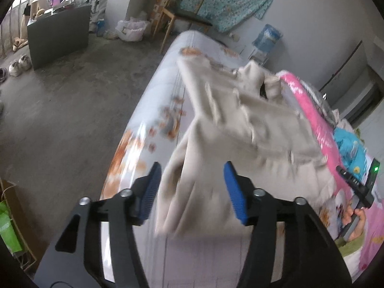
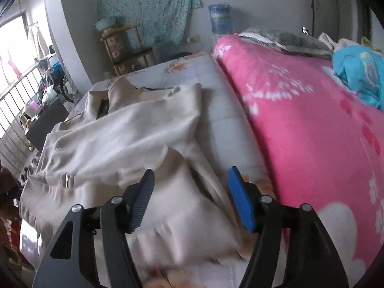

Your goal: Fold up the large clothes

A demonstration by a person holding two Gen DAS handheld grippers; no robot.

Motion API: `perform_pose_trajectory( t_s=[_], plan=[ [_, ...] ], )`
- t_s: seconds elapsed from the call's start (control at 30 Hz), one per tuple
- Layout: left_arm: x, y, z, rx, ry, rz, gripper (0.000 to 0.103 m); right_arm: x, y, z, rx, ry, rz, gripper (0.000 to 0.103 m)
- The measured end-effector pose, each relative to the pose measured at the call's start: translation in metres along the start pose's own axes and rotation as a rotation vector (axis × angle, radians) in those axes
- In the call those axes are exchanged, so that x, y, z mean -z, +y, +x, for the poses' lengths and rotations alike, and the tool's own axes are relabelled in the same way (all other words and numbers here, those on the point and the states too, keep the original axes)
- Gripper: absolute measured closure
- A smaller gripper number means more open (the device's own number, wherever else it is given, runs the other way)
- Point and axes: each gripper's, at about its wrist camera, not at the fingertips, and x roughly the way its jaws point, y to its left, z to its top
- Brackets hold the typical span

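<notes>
A large beige jacket lies crumpled on the bed, collar toward the far end; it also shows in the right wrist view. My left gripper is open, its blue pads on either side of the jacket's near hem, just above the cloth. My right gripper is open over the jacket's near right part, holding nothing. The right gripper also shows at the right edge of the left wrist view, held in a hand.
The bed has a pale floral sheet. A pink blanket covers its right half, with a blue cloth on it. A wooden chair, a dark cabinet and shoes stand on the concrete floor at left.
</notes>
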Motion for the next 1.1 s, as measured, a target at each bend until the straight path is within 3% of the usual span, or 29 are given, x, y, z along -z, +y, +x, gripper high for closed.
perform_pose_trajectory(
  t_s=[0.13, 0.3, 0.4, 0.47, 0.53, 0.63, 0.67, 0.73, 0.93, 1.1],
  plan=[
    [0.03, -0.005, 0.005, -0.069, 0.063, 0.037, 0.046, 0.023, -0.012, 0.008, -0.002, 0.1, -0.014, 0.039],
    [0.045, -0.019, 0.011, -0.187, 0.021, 0.12, 0.047, 0.037, -0.004, 0.019, 0.039, 0.116, -0.087, 0.039],
    [0.046, -0.024, 0.015, -0.249, -0.007, 0.13, 0.062, 0.04, 0.001, 0.021, 0.07, 0.103, -0.102, 0.039],
    [0.047, -0.026, 0.014, -0.278, -0.021, 0.133, 0.075, 0.043, 0.009, 0.022, 0.116, 0.096, -0.142, 0.045],
    [0.048, -0.031, 0.01, -0.311, -0.056, 0.172, 0.088, 0.045, 0.012, 0.02, 0.158, 0.091, -0.171, 0.059],
    [0.048, -0.042, 0.005, -0.328, -0.082, 0.234, 0.093, 0.045, 0.012, 0.017, 0.158, 0.091, -0.167, 0.08],
    [0.049, -0.046, 0.003, -0.337, -0.093, 0.261, 0.093, 0.045, 0.011, 0.015, 0.143, 0.089, -0.154, 0.081],
    [0.047, -0.048, -0.004, -0.333, -0.107, 0.278, 0.094, 0.043, 0.011, 0.012, 0.13, 0.084, -0.145, 0.087],
    [0.043, -0.053, -0.041, -0.245, -0.139, 0.279, 0.095, 0.042, 0.011, -0.026, 0.079, 0.048, -0.093, 0.09],
    [0.056, -0.041, -0.08, -0.165, -0.087, 0.259, 0.095, 0.061, 0.005, -0.074, 0.007, 0.062, -0.047, 0.09]
  ],
)
